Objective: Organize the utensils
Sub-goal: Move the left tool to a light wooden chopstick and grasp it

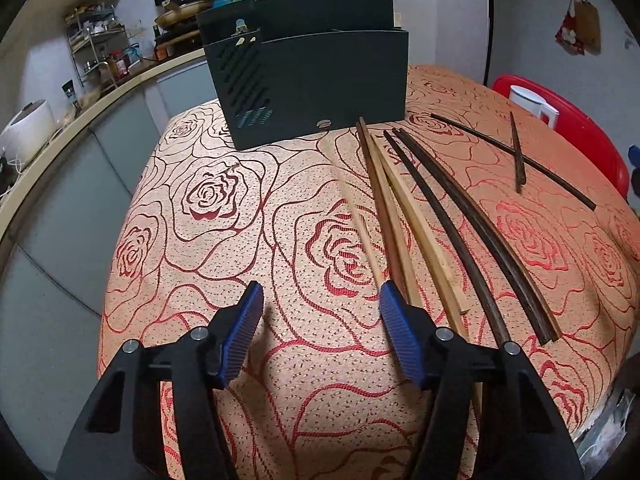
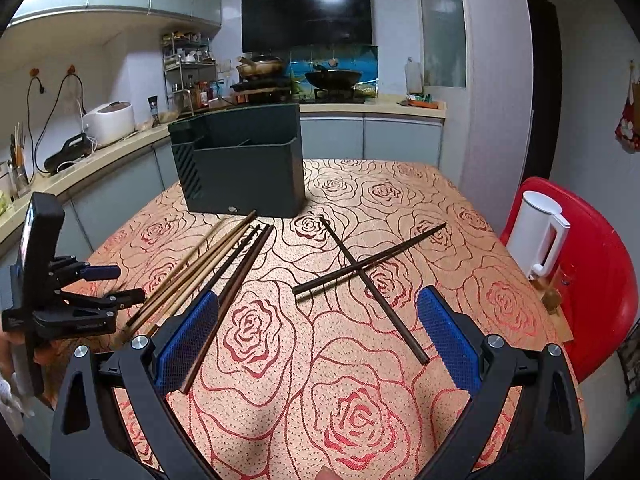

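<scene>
A dark green utensil holder (image 1: pixel 316 80) stands at the far side of the rose-patterned table (image 1: pixel 224 240); it also shows in the right wrist view (image 2: pixel 244 168). Several light wooden chopsticks (image 1: pixel 384 208) and dark chopsticks (image 1: pixel 460 220) lie side by side in front of it. Two dark chopsticks (image 2: pixel 360 272) lie crossed to the right. My left gripper (image 1: pixel 320 304) is open and empty, low over the cloth just left of the light chopsticks. My right gripper (image 2: pixel 318 312) is open and empty, above the cloth near the crossed pair. The left gripper (image 2: pixel 112 284) also shows at the left of the right wrist view.
A white kettle (image 2: pixel 536 232) sits on a red stool (image 2: pixel 600 280) at the table's right edge. A kitchen counter (image 2: pixel 100 152) with a rice cooker (image 2: pixel 110 120), spice rack and stove pans runs behind and to the left.
</scene>
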